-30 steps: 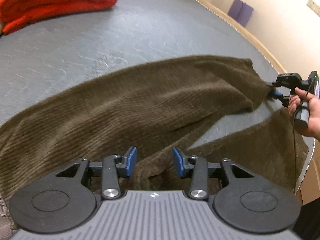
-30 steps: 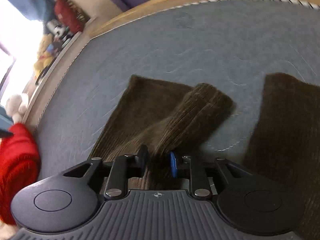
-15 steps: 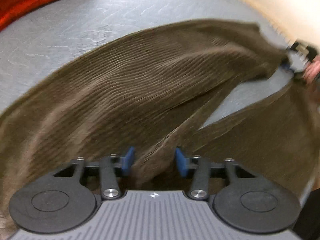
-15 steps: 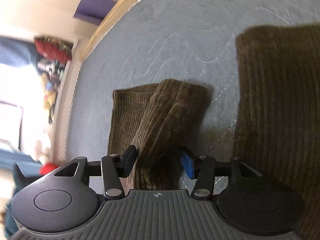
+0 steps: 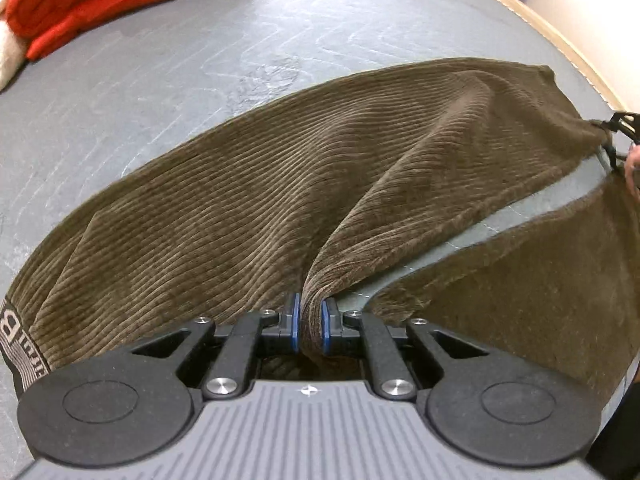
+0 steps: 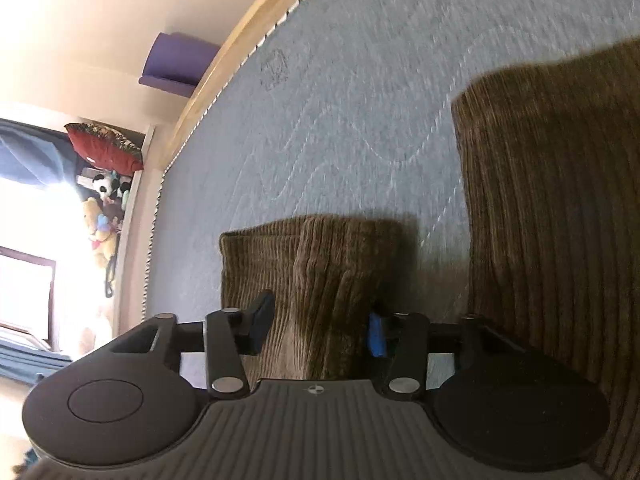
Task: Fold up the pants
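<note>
Pinching Thin Ridges: Where This Fold Could Slip

The brown corduroy pants lie spread across the grey mattress, waistband at the near left, legs running off to the right. Your left gripper has its pads pressed together on a narrow raised ridge of cloth near the crotch. Your right gripper is at the far leg's end; its jaws are closing with the bunched cuff between them, and the left wrist view shows the leg drawn to a point there.

Watch these risks:

- The left pinch looks shallow. If it holds only the top layer, lifting will likely peel that layer away and leave the underside behind, twisting the leg.
- The cuff looks doubled over in your right jaws. If they catch only part of the bunch, it could slide out under tension.
- The far leg is taut between your grippers, so pulling them further apart may tear one grip loose.
- The near leg lies free on the right; dragging the held leg low could rumple it.
</note>
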